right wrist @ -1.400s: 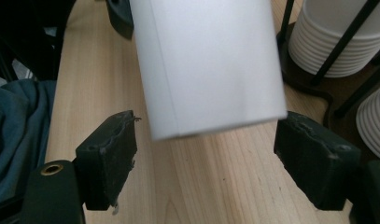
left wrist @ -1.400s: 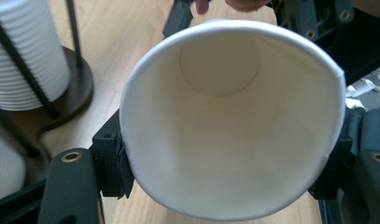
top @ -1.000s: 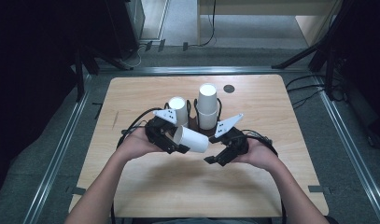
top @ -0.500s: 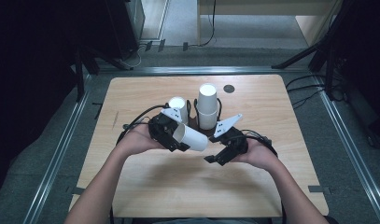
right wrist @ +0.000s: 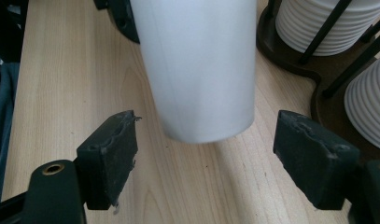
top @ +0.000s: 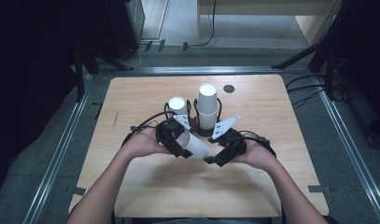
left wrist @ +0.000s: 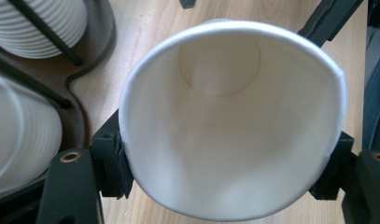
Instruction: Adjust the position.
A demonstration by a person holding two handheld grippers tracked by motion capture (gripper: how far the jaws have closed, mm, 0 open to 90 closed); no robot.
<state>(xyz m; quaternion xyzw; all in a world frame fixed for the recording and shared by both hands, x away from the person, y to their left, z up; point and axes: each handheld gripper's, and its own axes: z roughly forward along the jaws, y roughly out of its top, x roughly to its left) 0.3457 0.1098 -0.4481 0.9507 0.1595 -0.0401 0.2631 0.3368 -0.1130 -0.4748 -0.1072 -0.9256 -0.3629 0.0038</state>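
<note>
— Cup [left wrist: 229,126] sits clamped at its rim between my left fingers [left wrist: 114,163], lying sideways just above the surface [top: 145,186], base toward my right hand.

— And the right fingers [right wrist: 110,154]?

— Apart, either side of the base, not touching; they have just narrowed a little. I'd say handover: close on it, then release left.

1. The things are being carried by a light wooden table [top: 131,98].
2. A dark cup holder [top: 197,127] with two stacks of white cups [top: 207,105] is being supported near its middle.
3. A small dark disc [top: 229,88] is being seen lying behind the holder.
</note>
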